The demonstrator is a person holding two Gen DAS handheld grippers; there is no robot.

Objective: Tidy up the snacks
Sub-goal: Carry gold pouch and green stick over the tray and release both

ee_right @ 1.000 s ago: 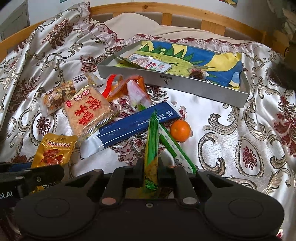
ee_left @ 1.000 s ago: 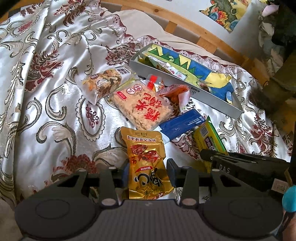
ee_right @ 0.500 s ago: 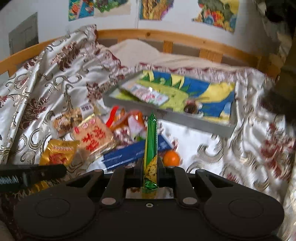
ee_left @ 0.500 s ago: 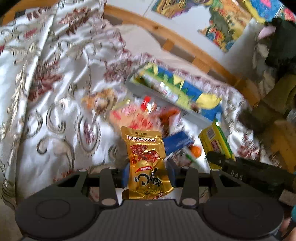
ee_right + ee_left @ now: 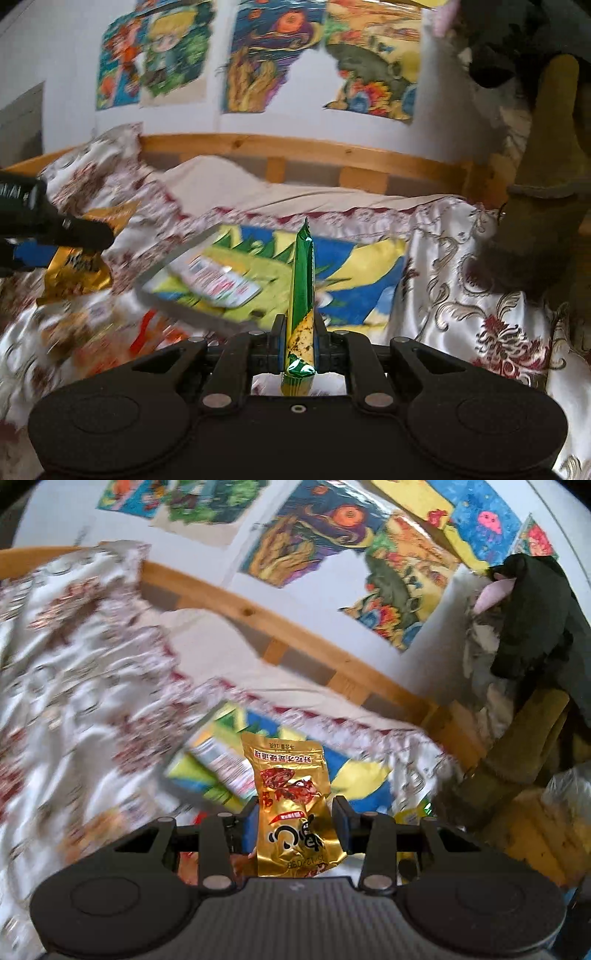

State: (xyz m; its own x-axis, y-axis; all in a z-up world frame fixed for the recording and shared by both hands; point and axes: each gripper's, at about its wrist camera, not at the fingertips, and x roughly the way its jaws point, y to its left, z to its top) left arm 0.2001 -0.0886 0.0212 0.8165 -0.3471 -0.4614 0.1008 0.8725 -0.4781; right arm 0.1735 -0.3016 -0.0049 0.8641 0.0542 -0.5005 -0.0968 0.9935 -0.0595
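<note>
Two grippers, one packet each: left gripper point(image 5: 295, 821) pinches one gold snack pouch point(image 5: 293, 805); right gripper point(image 5: 300, 343) pinches one green snack stick point(image 5: 302, 295) edge-on above one tray point(image 5: 177, 302).

A bed point(image 5: 461, 258) is covered by a floral satin spread point(image 5: 480, 314); on it, a grey tray point(image 5: 177, 302) and blurred snack packets point(image 5: 74, 325) are laid at near left.

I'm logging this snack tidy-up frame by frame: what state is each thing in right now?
Left gripper: shut on the gold foil snack packet, held above the bed.
Right gripper: shut on the slim green snack packet, standing edge-up.
Grey shallow tray: lying on the bedspread, holding a white and red sachet.
White floral satin bedspread: rumpled.
</note>
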